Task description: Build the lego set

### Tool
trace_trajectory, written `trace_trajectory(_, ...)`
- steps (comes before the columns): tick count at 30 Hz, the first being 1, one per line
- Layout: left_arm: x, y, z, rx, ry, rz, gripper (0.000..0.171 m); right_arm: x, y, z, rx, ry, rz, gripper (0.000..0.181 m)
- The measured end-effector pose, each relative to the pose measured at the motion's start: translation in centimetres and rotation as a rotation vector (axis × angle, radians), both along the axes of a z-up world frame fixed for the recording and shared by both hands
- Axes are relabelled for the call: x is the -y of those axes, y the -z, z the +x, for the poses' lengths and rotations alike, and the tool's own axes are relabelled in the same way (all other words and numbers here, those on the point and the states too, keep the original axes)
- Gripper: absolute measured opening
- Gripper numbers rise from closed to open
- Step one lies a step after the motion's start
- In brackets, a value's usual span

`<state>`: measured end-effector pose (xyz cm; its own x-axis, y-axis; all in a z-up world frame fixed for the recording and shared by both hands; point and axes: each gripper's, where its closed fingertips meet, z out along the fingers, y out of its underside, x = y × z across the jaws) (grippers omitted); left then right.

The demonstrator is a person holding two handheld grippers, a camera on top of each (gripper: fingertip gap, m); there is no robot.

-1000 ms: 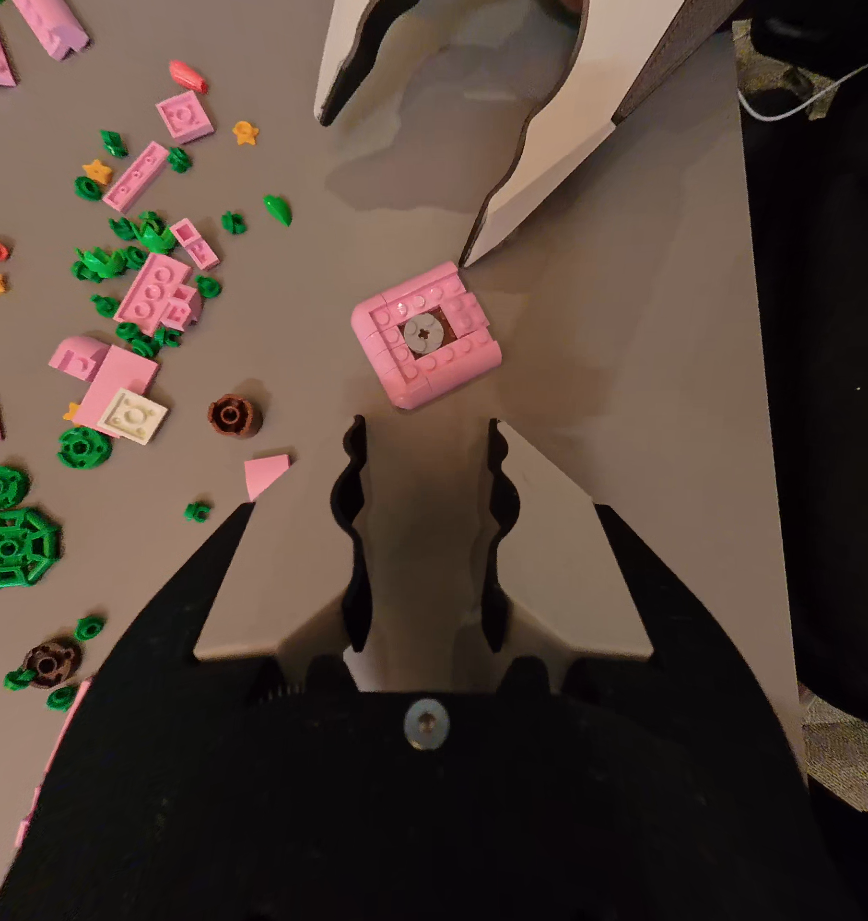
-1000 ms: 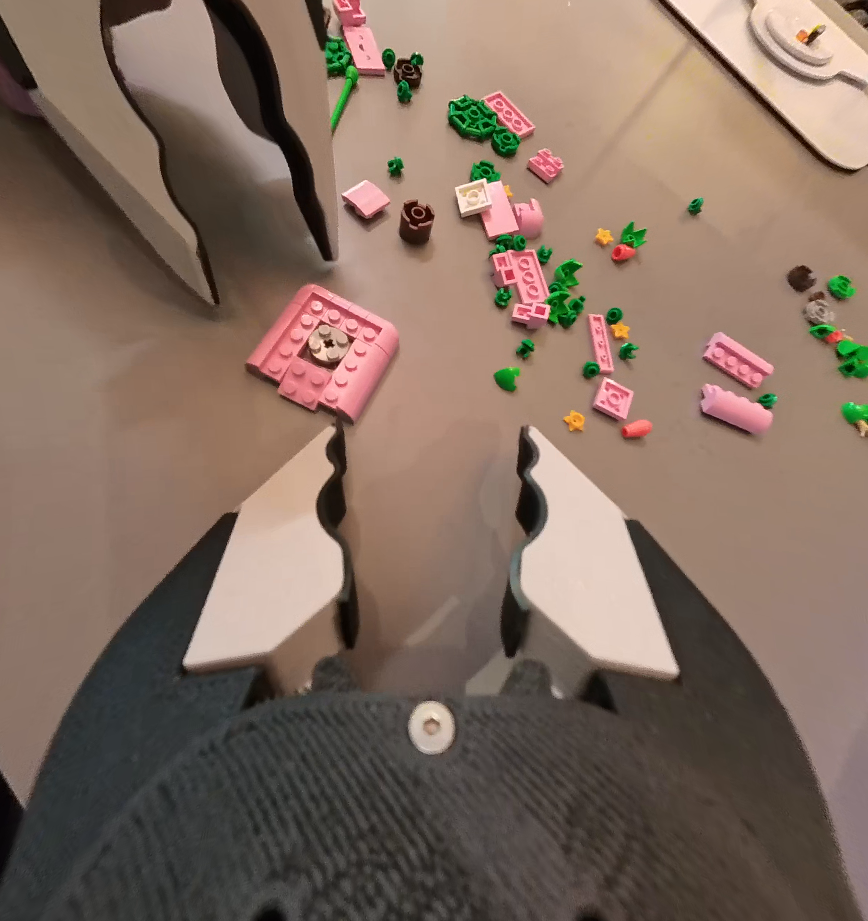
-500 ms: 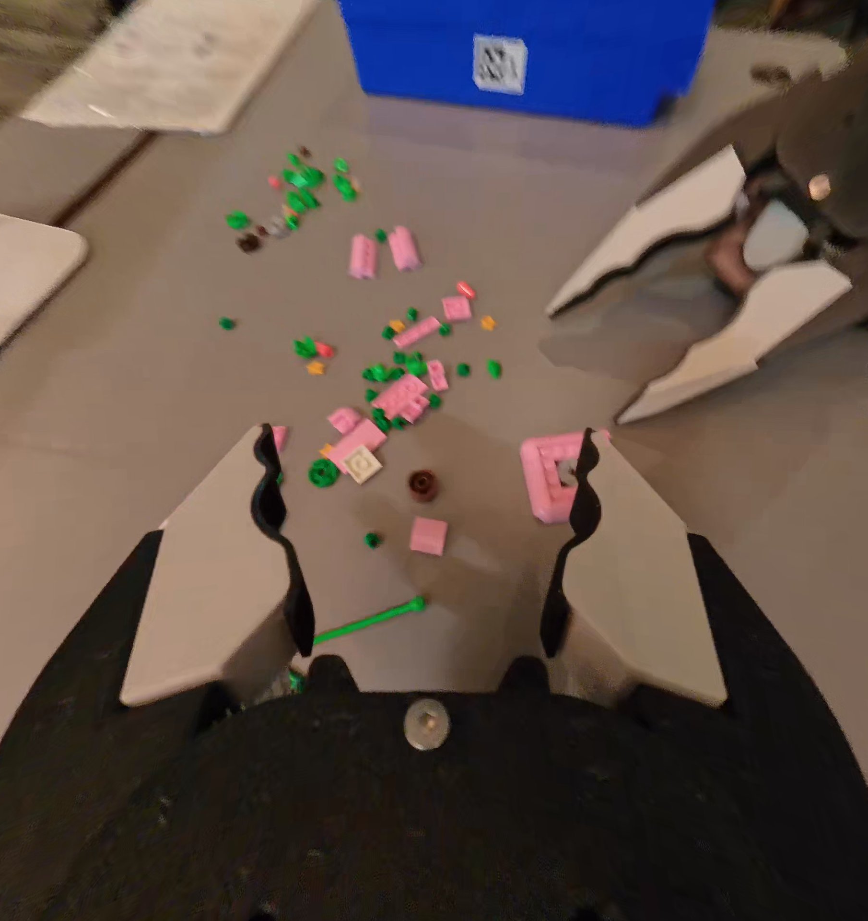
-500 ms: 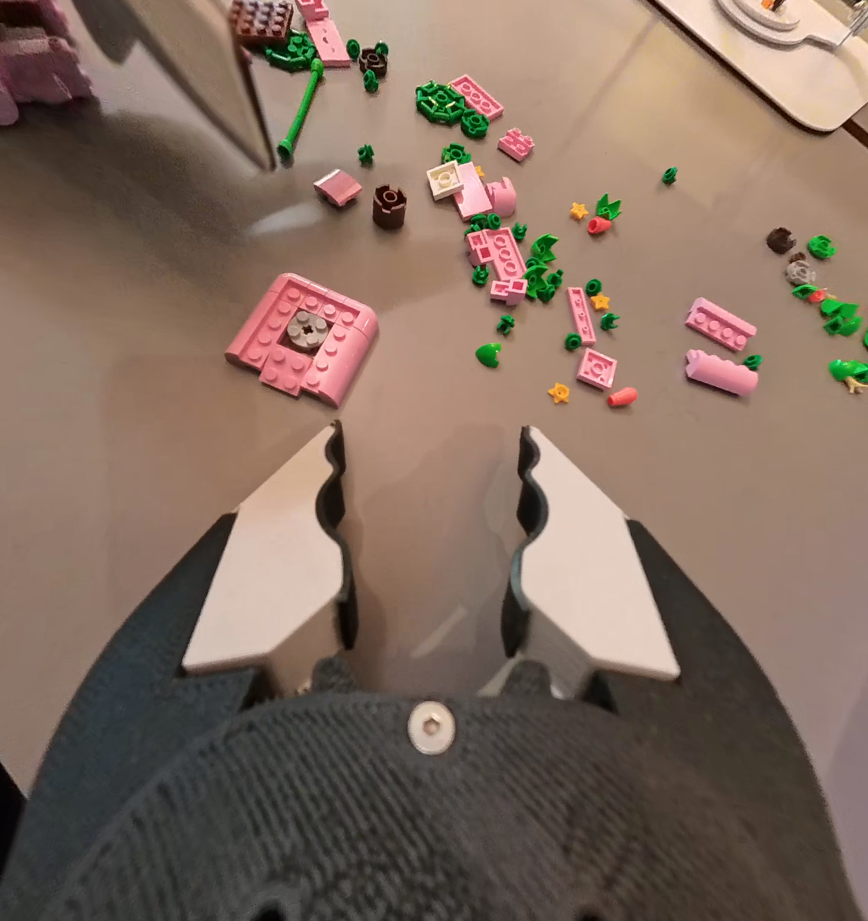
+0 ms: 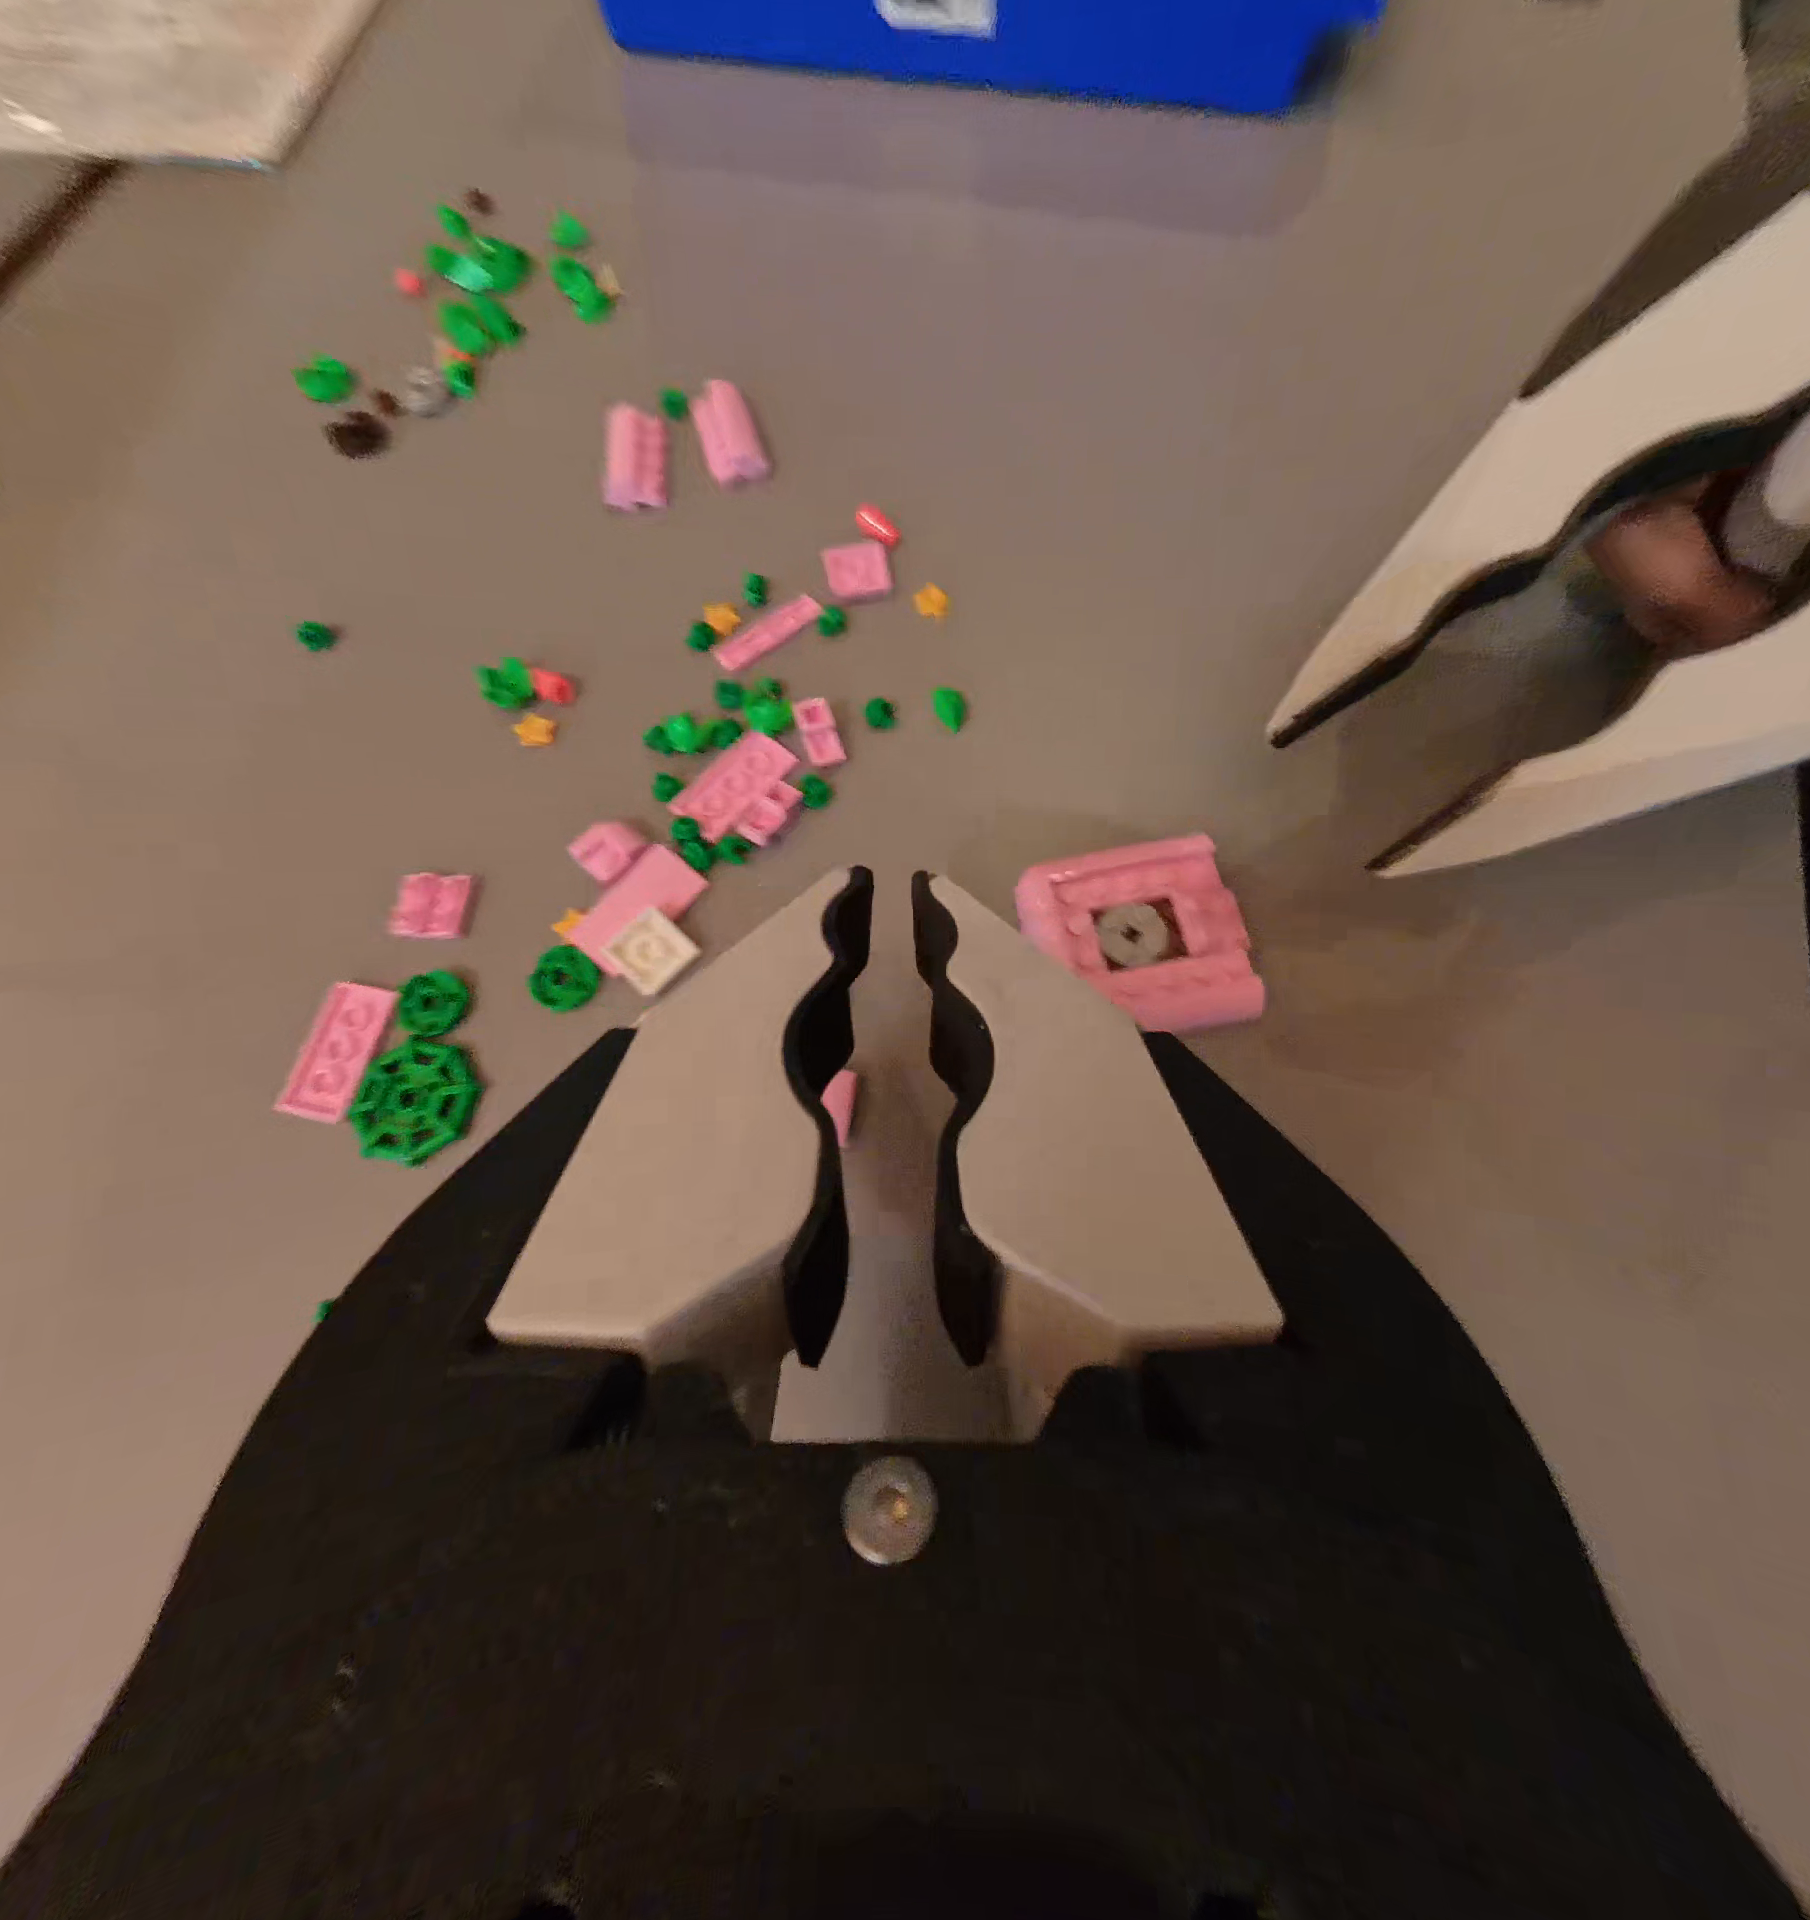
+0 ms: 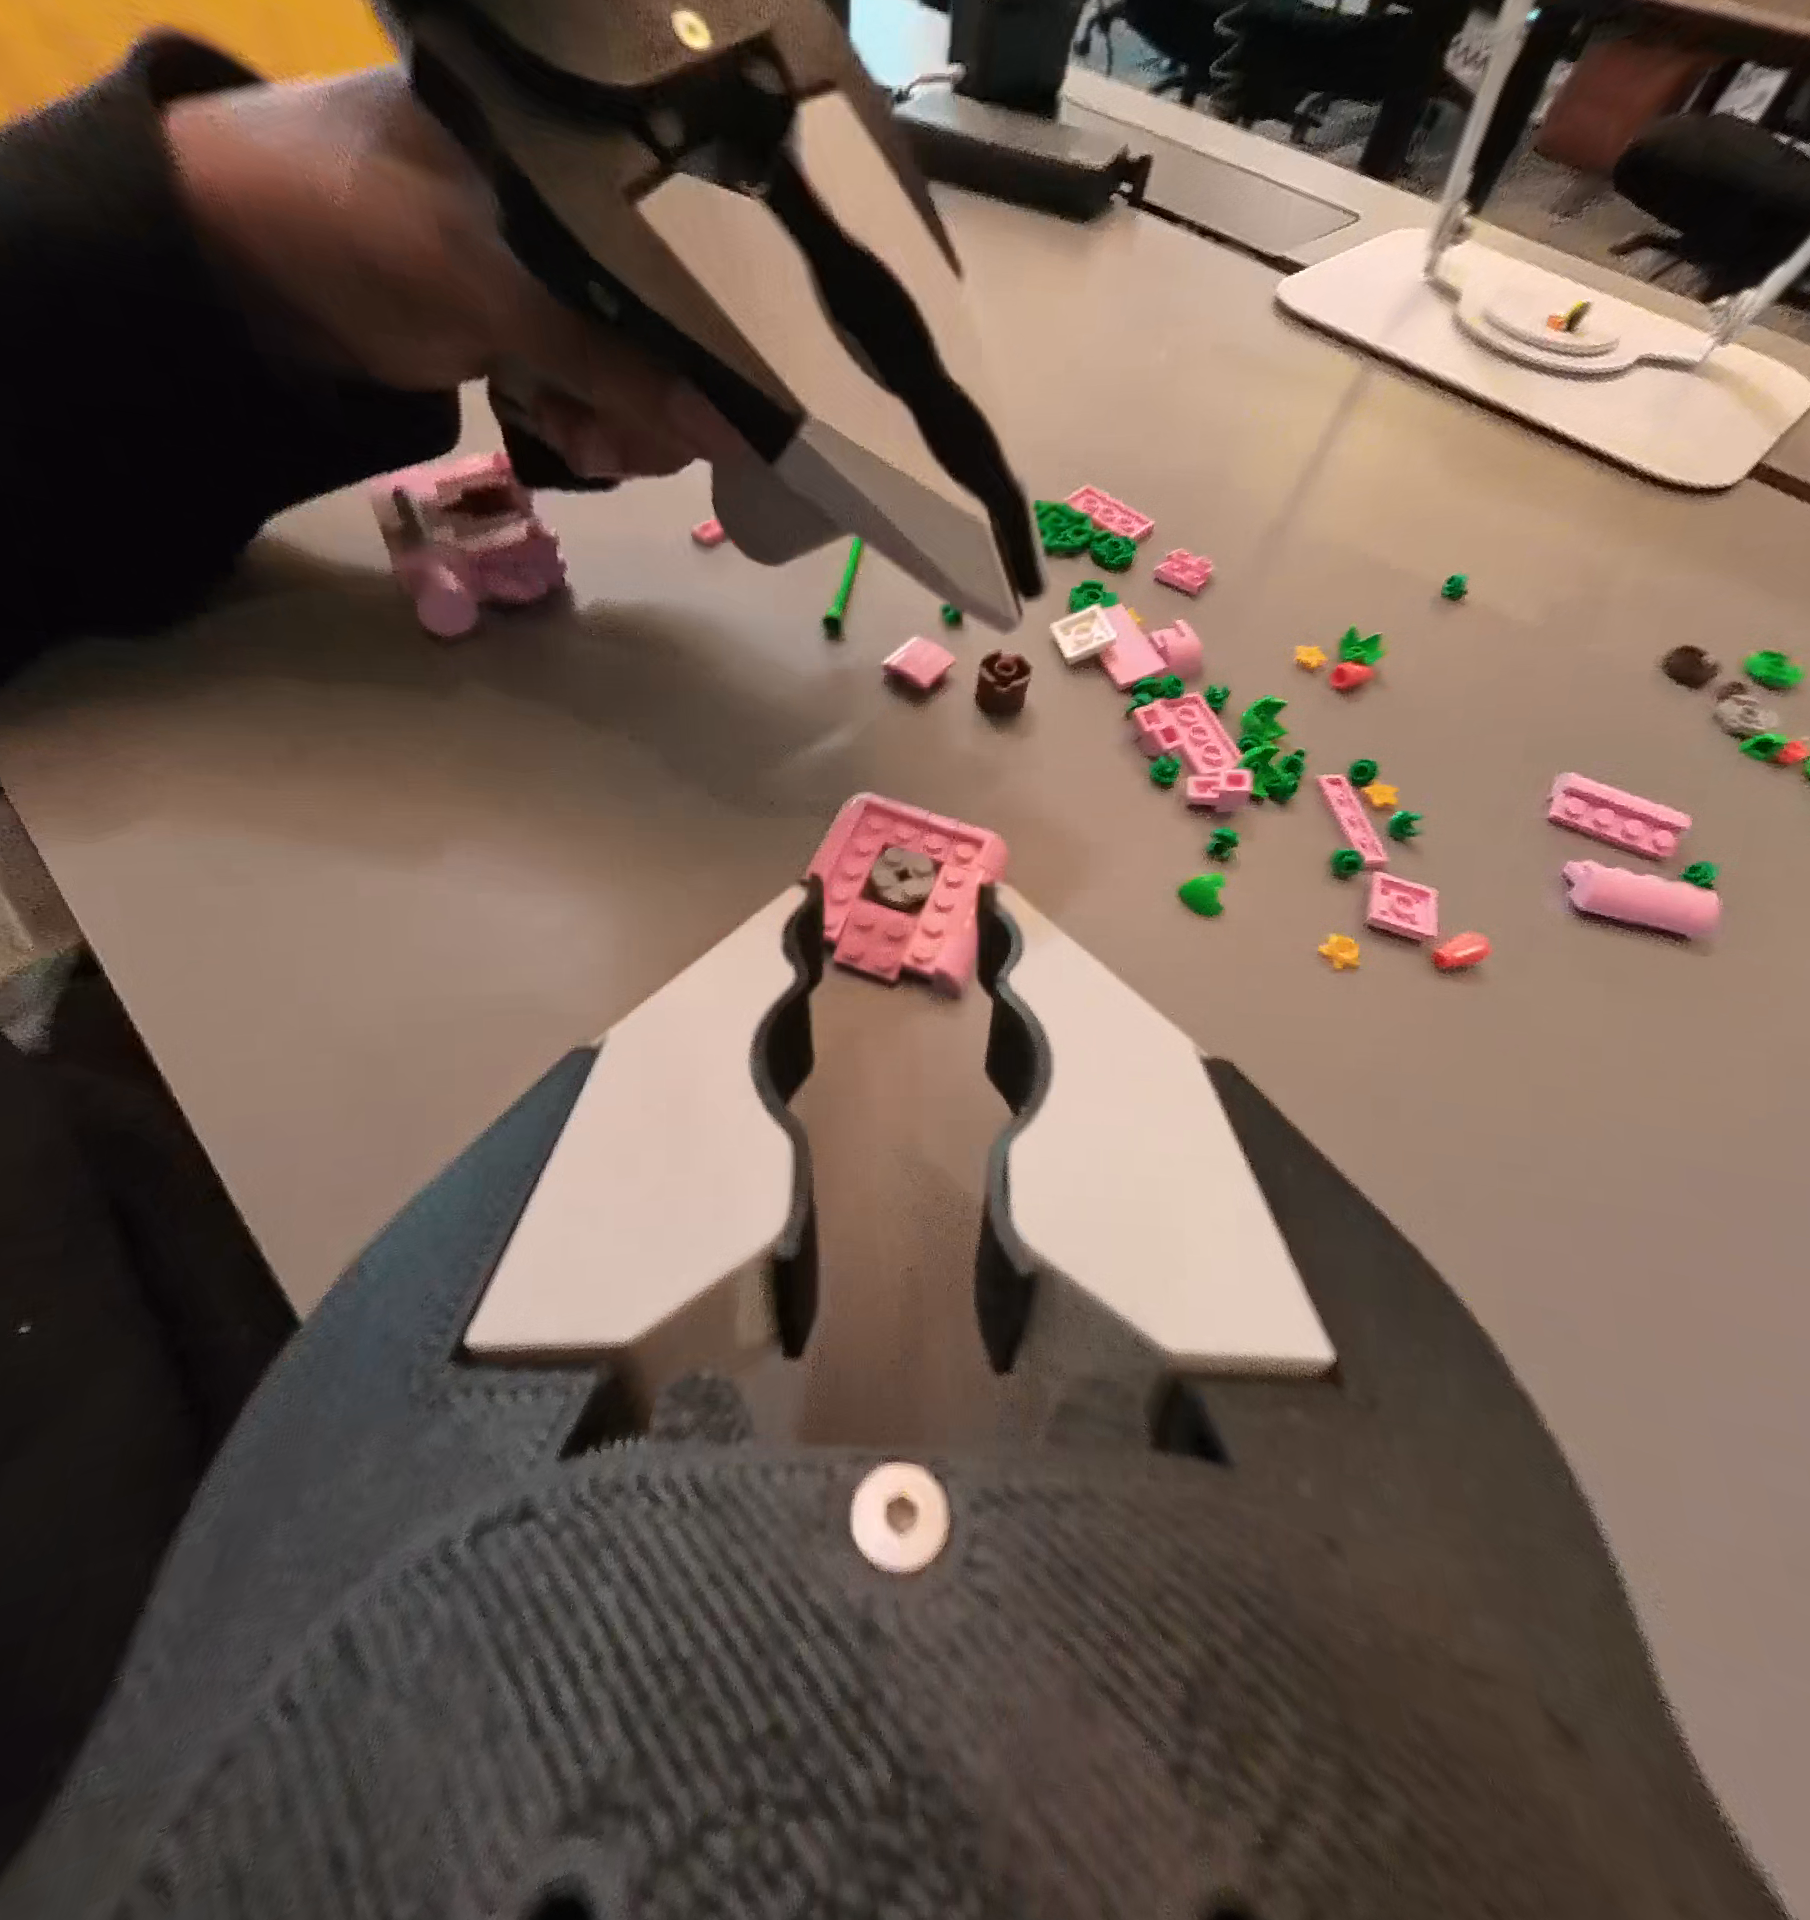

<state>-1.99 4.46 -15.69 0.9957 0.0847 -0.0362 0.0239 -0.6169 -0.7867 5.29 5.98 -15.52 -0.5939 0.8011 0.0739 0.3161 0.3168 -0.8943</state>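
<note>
A pink square lego assembly (image 6: 932, 842) with a grey round plate (image 6: 903, 871) in its middle lies flat on the grey table. My right gripper (image 6: 898, 899) is open, its jaws narrowed, with its tips at the assembly's near sides. In the left wrist view the right gripper (image 5: 1327, 800) sits just right of the assembly (image 5: 1181, 987). My left gripper (image 5: 890, 883) is shut, with only a thin gap, and holds nothing. It also shows in the right wrist view (image 6: 1015, 608), hovering above a brown round piece (image 6: 1005, 681) and a pink tile (image 6: 920, 662).
Several loose pink, green and orange pieces (image 5: 735, 790) are scattered over the table. A partly built pink model (image 6: 475, 551) and a green stem (image 6: 844, 587) lie at the far left. A blue bin (image 5: 984, 42) and a white stand (image 6: 1545, 364) are farther back. Spacing between my two grippers at the tips: around 8 cm. Between my left fingertips and the partly built pink model (image 6: 475, 551) there is roughly 15 cm.
My left gripper swung away from the pink assembly over the loose pieces; its jaws opened wide, then closed. My right gripper moved forward to the assembly and its jaws narrowed.
</note>
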Motion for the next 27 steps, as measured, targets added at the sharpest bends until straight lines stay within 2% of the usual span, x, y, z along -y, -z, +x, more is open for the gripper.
trace_trajectory(3, -0.1, 1.8, 1.8, 0.016, 0.093, -0.086, 0.006, 0.7, 0.7, 0.3, -0.014, -0.026, 0.088, 0.013)
trace_trajectory(5, -0.2, 2.4, 2.1, 0.004, 0.105, -0.117, 0.010, 0.8, 1.3, 0.3, 0.009, -0.026, 0.121, 0.000)
trace_trajectory(8, -0.1, 2.6, 2.1, 0.002, 0.104, -0.122, 0.013, 0.9, 2.5, 0.1, 0.093, -0.035, 0.132, 0.000)
trace_trajectory(12, -0.1, 2.6, 2.4, 0.041, 0.109, -0.113, 0.008, 1.0, 3.7, -0.1, 0.207, -0.051, 0.110, 0.004)
trace_trajectory(16, 0.1, 3.3, 2.6, 0.049, 0.118, -0.151, 0.008, 1.0, 3.2, -0.6, 0.206, -0.045, 0.058, 0.003)
trace_trajectory(20, 0.4, 4.3, 2.8, 0.078, 0.127, -0.207, 0.005, 1.3, 3.6, -0.6, 0.215, -0.057, 0.088, 0.003)
trace_trajectory(27, 0.5, 4.4, 3.1, 0.094, 0.138, -0.206, 0.000, 1.4, 3.5, -0.7, 0.213, -0.065, 0.081, 0.003)
